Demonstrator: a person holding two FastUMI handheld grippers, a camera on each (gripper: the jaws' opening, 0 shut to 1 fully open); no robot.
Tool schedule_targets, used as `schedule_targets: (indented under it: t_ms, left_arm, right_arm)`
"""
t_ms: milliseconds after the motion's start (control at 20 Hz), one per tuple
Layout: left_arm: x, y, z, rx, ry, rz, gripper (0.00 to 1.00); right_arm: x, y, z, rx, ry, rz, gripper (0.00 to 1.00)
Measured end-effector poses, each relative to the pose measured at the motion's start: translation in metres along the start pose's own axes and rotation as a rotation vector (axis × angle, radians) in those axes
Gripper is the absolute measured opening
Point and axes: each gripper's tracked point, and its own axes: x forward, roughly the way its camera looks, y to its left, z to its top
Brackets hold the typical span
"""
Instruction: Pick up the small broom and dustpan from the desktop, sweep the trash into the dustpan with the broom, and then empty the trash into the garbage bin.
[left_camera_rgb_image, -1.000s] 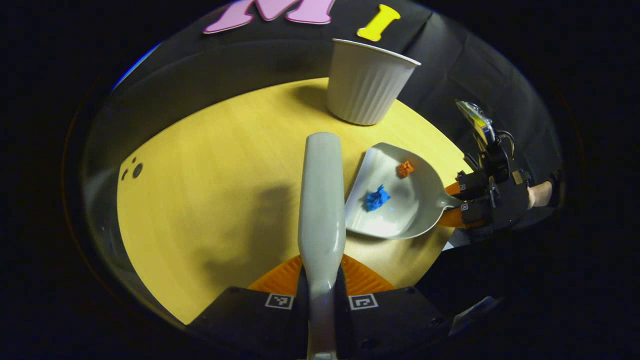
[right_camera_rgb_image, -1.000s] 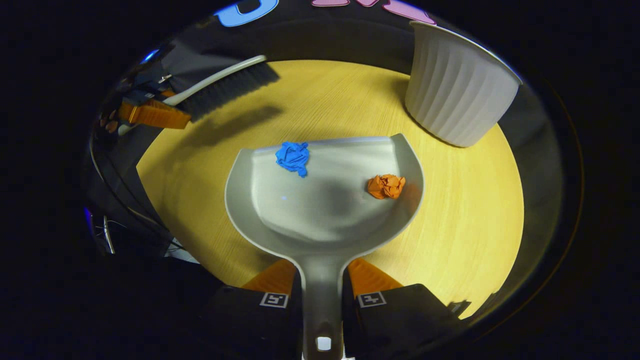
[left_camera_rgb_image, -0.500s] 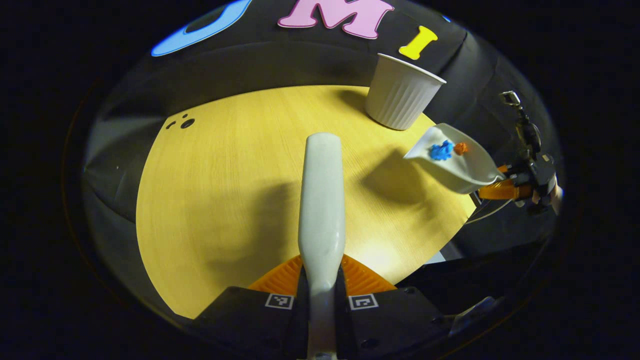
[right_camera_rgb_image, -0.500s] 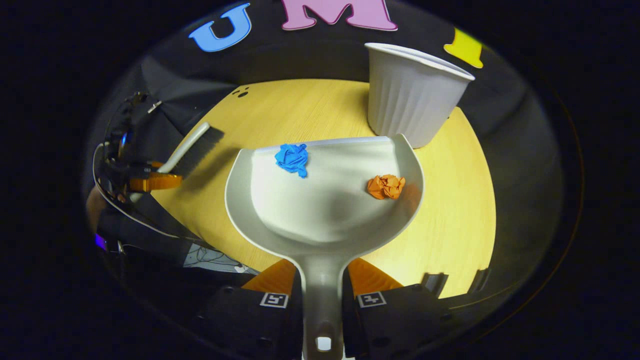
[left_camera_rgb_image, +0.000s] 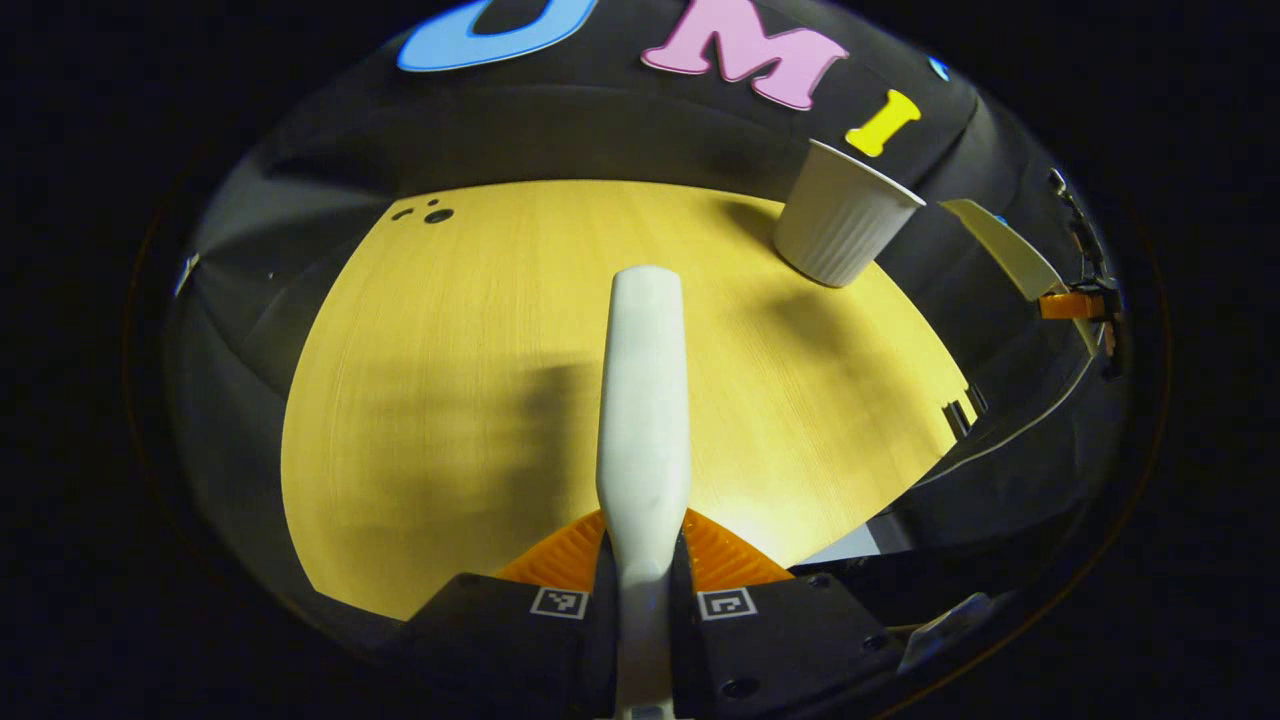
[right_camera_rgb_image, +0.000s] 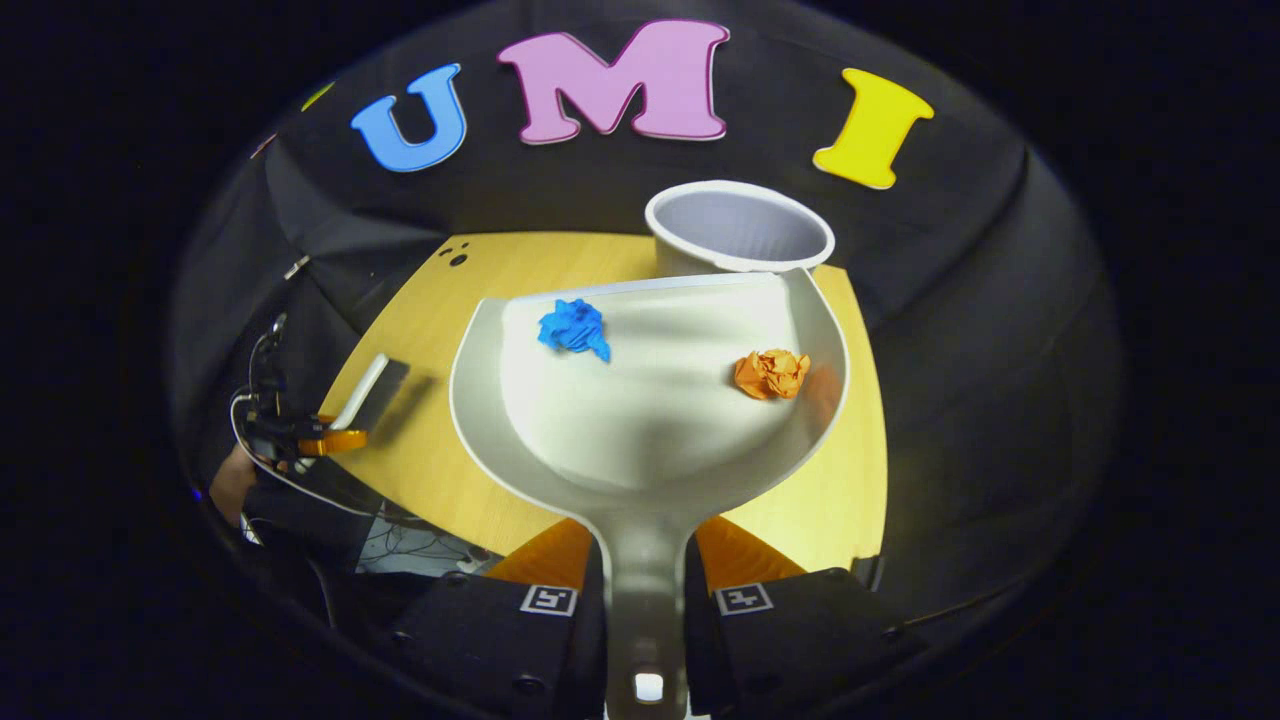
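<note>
Right gripper view: right gripper (right_camera_rgb_image: 645, 575) clamped on dustpan (right_camera_rgb_image: 650, 420) handle, left gripper (left_camera_rgb_image: 645, 560) on broom (left_camera_rgb_image: 645, 400); no legible labels.

**A staged recording booth, not a lived-in room**

Black cloth (right_camera_rgb_image: 960, 270) hangs as the wall on every side of a small light-wood worktop (left_camera_rgb_image: 480, 380), closing it off like a stage. Bare cables (right_camera_rgb_image: 400, 520) trail below the worktop's near edge in the right gripper view. The worktop carries one white ribbed garbage bin (left_camera_rgb_image: 840, 228) and little else, so the setting reads as a lab-style data-collection booth arranged to mimic household tidying.
</note>
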Motion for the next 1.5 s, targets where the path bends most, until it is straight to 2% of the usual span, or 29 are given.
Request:
schedule_targets:
  t_ms: [100,250,350,550,600,650,800,850,900,1200,1500]
  left_arm:
    - [0.0,0.01,0.002,-0.041,-0.009,0.017,0.26]
    - [-0.012,0.028,0.01,-0.102,-0.047,0.016,0.26]
    - [-0.018,0.036,0.019,-0.11,-0.065,0.03,0.26]
    - [-0.025,0.045,0.03,-0.111,-0.076,0.046,0.26]
    - [-0.026,0.047,0.028,-0.112,-0.072,0.047,0.26]
    - [-0.027,0.049,0.027,-0.11,-0.066,0.051,0.26]
    - [-0.027,0.051,0.026,-0.106,-0.054,0.059,0.24]
    - [-0.027,0.051,0.027,-0.104,-0.052,0.06,0.26]
    - [-0.027,0.051,0.028,-0.1,-0.05,0.066,0.24]
    - [-0.03,0.052,0.032,-0.109,-0.049,0.077,0.26]
    - [-0.026,0.065,0.032,-0.147,-0.027,0.11,0.26]
  right_arm:
    - [0.004,-0.006,0.017,0.038,-0.03,-0.035,0.35]
    - [0.012,-0.01,0.042,0.1,-0.073,-0.041,0.35]
    - [0.014,-0.009,0.052,0.149,-0.094,-0.038,0.35]
    - [0.025,-0.024,0.067,0.156,-0.106,-0.092,0.35]
    - [0.028,-0.028,0.071,0.161,-0.11,-0.102,0.31]
    - [0.034,-0.032,0.075,0.154,-0.111,-0.119,0.35]
    - [0.052,-0.054,0.085,0.113,-0.11,-0.201,0.35]
    - [0.064,-0.06,0.091,0.09,-0.108,-0.222,0.3]
    - [0.071,-0.065,0.094,0.066,-0.106,-0.242,0.35]
    - [0.099,-0.085,0.113,0.0,-0.127,-0.36,0.35]
    - [0.114,-0.086,0.118,-0.183,-0.111,-0.48,0.35]
